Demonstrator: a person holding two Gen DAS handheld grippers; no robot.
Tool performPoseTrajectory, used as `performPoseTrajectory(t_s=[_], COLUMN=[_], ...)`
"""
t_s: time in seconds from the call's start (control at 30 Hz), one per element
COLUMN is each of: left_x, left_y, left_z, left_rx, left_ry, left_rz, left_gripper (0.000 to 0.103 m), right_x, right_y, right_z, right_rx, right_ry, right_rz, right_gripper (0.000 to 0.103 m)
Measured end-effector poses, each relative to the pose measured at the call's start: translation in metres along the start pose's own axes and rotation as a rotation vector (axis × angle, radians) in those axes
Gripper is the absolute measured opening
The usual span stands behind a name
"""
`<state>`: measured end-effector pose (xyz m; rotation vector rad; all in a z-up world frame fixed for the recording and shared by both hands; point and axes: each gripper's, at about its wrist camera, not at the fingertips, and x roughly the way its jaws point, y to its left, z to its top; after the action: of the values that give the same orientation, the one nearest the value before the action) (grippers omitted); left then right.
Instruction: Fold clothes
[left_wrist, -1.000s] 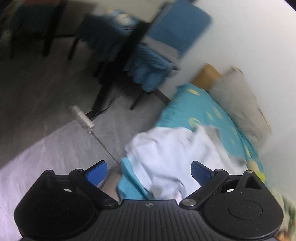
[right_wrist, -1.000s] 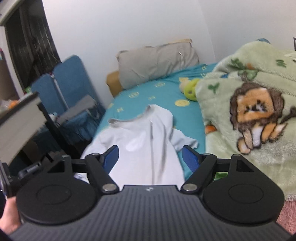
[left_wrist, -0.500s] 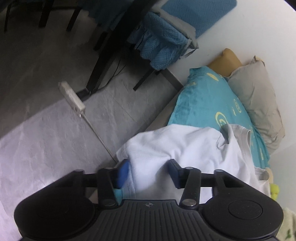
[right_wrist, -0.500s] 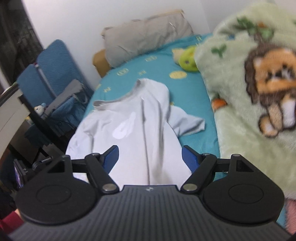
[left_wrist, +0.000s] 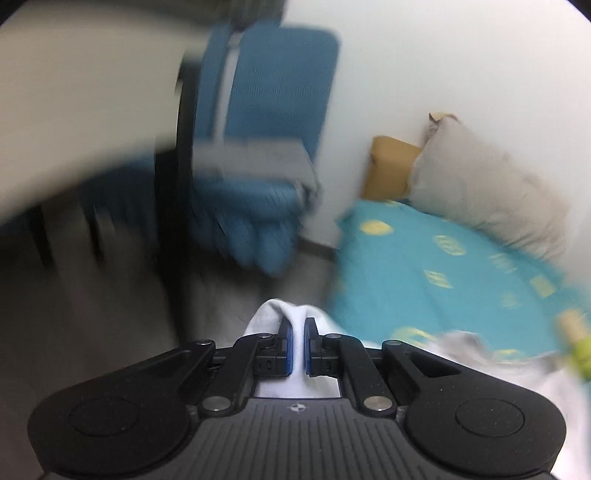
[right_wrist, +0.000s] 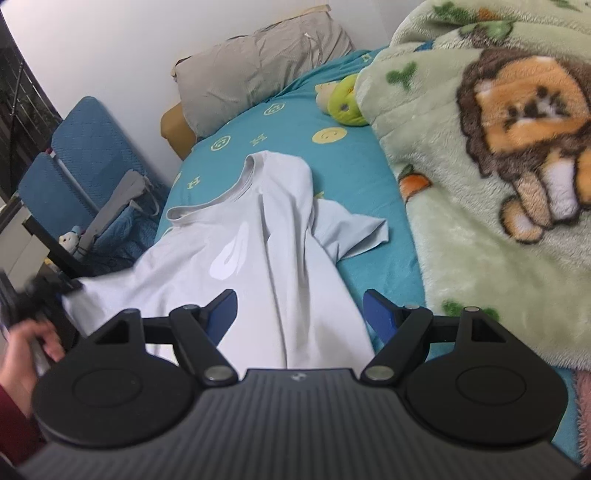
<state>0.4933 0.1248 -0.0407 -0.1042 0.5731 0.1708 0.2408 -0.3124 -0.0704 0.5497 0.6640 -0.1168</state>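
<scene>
Left tongs (left_wrist: 296, 345) at lower centre of the left wrist view, blue pads pressed together on a bunched fold of the white T-shirt (left_wrist: 275, 314), cloth bulging above and beside the pads. Much motion blur here. Blue chair (left_wrist: 273, 110) in the upper centre, grey pillow (left_wrist: 484, 188) at right against the white wall, teal bedsheet (left_wrist: 424, 273) with yellow marks filling the right half.

In the right wrist view, right tongs (right_wrist: 300, 314) at lower centre, blue pads spread wide, nothing between them but air, hanging over the lower part of the T-shirt (right_wrist: 280, 251). Shirt laid along the teal bedsheet (right_wrist: 354, 155) in the middle of the frame, collar toward the upper centre, one short sleeve flopped out to the right, a pale oval print on the chest, long creases running down the body. Left edge of the shirt drawn out toward the lower left, where the blurred left tongs (right_wrist: 55, 288) grip it, a hand (right_wrist: 29, 343) behind them and a red sleeve at the bottom left corner.

Green fleece blanket (right_wrist: 498, 184) with a lion picture across the right side. Green and yellow plush toy (right_wrist: 341, 101) at upper centre, just beside the blanket's edge. Grey pillow (right_wrist: 258, 62) at the top, blue chairs (right_wrist: 81, 147) at the left.
</scene>
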Motion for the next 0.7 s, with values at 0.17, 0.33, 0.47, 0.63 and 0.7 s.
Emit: performPoseTrajectory(t_s=[0.17, 0.33, 0.47, 0.63, 0.7], left_x=[0.027, 0.002, -0.061, -0.134, -0.163], left_y=[-0.024, -0.003, 0.028, 0.025, 0.024], left_z=[-0.01, -0.053, -0.093, -0.14, -0.158], left_rx=[0.162, 0.063, -0.071, -0.004, 0.024], left_ry=[0.019, 0.187, 0.419, 0.585, 0.651], left_rz=[0.174, 0.079, -0.09, -0.13, -0.146], left_gripper=[0.021, 0.049, 0.057, 0.068, 0.069], right_x=[0.01, 0.013, 0.007, -0.009, -0.018], right_y=[0.001, 0.005, 0.008, 0.014, 0.014], right_z=[0.001, 0.001, 0.004, 0.002, 0.0], right_rx=[-0.024, -0.058, -0.072, -0.125, -0.131], right_ry=[0.002, -0.001, -0.021, -0.064, -0.069], right_rz=[-0.018, -0.009, 0.005, -0.006, -0.001], right_gripper=[0.077, 0.077, 0.077, 0.077, 0.077])
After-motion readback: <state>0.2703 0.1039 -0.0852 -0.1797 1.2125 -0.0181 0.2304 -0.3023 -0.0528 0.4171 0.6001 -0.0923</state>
